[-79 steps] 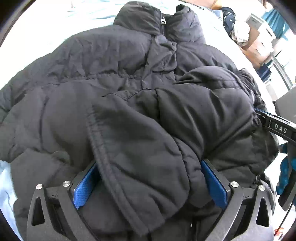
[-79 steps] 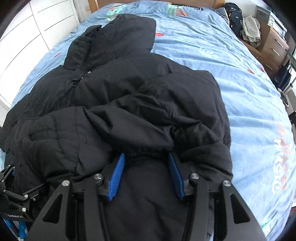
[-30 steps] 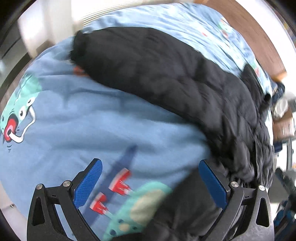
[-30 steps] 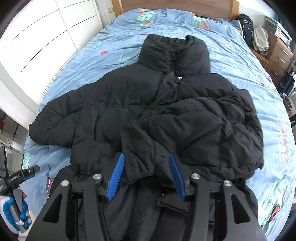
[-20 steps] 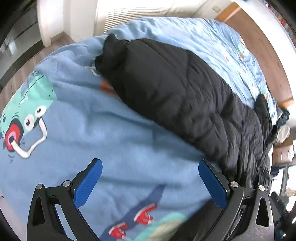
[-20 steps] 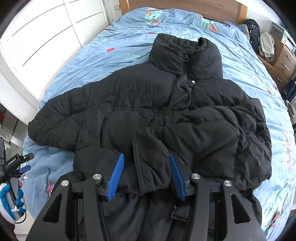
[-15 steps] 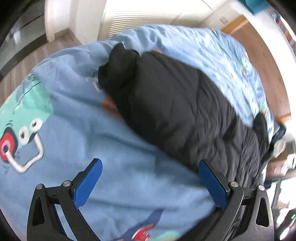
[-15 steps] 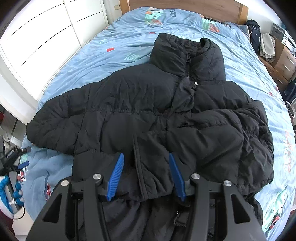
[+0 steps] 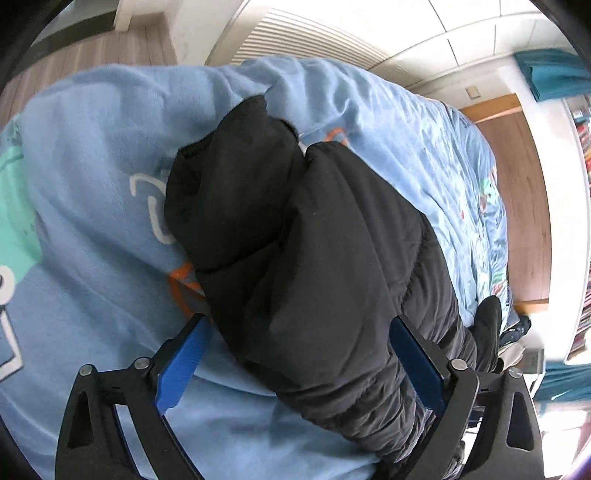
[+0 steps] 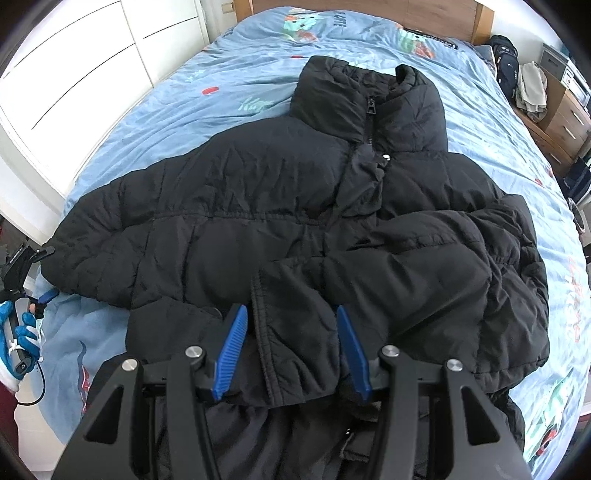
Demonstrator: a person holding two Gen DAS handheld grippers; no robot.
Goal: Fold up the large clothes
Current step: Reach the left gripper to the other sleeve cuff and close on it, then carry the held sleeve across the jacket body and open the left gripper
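Note:
A black puffer jacket (image 10: pixel 295 206) lies face up on the blue bed cover (image 10: pixel 240 74), collar (image 10: pixel 369 92) at the far end. Its right sleeve (image 10: pixel 424 266) is folded across the front. The cuff (image 10: pixel 295 332) of that sleeve lies between the pads of my right gripper (image 10: pixel 291 332), which stands half open with a gap at the left pad. The other sleeve (image 9: pixel 314 240) stretches out sideways. My left gripper (image 9: pixel 299 323) straddles it near the cuff, its jaws wide and closing. Neither pad visibly squeezes the fabric. A blue-gloved hand (image 10: pixel 22 332) holds that gripper at the bed's left edge.
White wardrobe doors (image 10: pixel 74 74) run along the bed's left side. A wooden headboard (image 10: pixel 369 14) closes the far end. A drawer unit (image 10: pixel 561 110) with clothes and a dark bag stands at the right. Wooden floor (image 9: pixel 110 48) and a slatted panel (image 9: pixel 295 40) lie beyond the bed's corner.
My left gripper swung away from the folded sleeve, crossed the bed cover and came down over the outstretched sleeve's end. The right gripper drew back slightly, and the cuff shifted a little between its pads.

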